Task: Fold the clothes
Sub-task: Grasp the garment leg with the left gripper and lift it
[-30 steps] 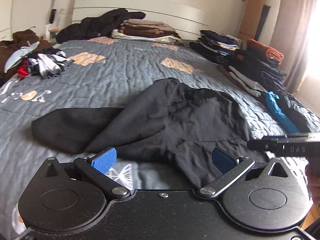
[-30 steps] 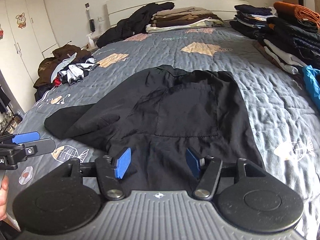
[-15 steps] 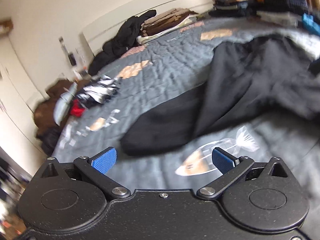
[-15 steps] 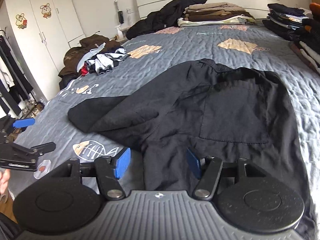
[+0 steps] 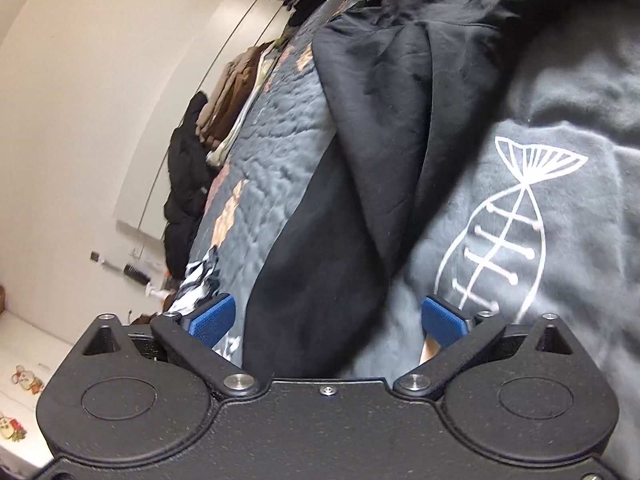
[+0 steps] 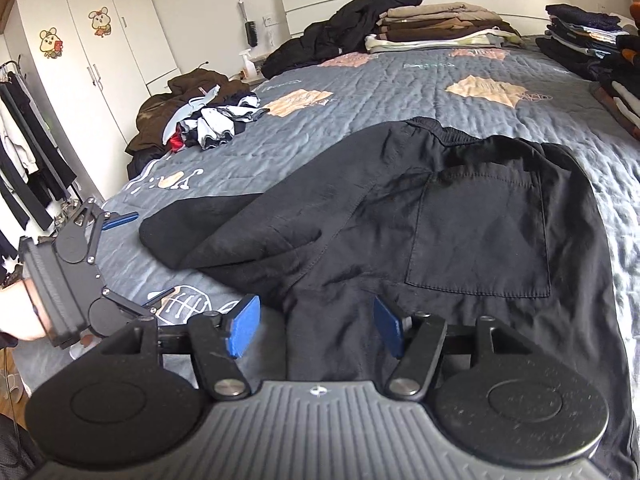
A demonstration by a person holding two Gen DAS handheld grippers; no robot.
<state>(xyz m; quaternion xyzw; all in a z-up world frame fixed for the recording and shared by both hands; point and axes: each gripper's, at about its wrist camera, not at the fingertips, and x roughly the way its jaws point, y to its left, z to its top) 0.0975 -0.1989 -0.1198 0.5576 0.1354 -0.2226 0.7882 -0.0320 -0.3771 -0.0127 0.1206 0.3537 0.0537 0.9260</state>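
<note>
A pair of black trousers (image 6: 420, 216) sprawls across the middle of the grey quilted bed (image 6: 400, 92), back pocket up, one leg trailing toward 9 o'clock — half-spread, not yet a neat fold. Your left tongs (image 5: 326, 320), rolled on their side with blue pads wide, sit at that leg's end; slide one pad under the hem and pinch the full edge. Your right tongs (image 6: 316, 326) gape empty over the near edge at 6 o'clock — use them to pin cloth flat. Folded stacks (image 6: 436, 24) line 12 and 2 o'clock, and a loose heap (image 6: 208, 120) lies at 10, well apart. Nothing blocks you.
</note>
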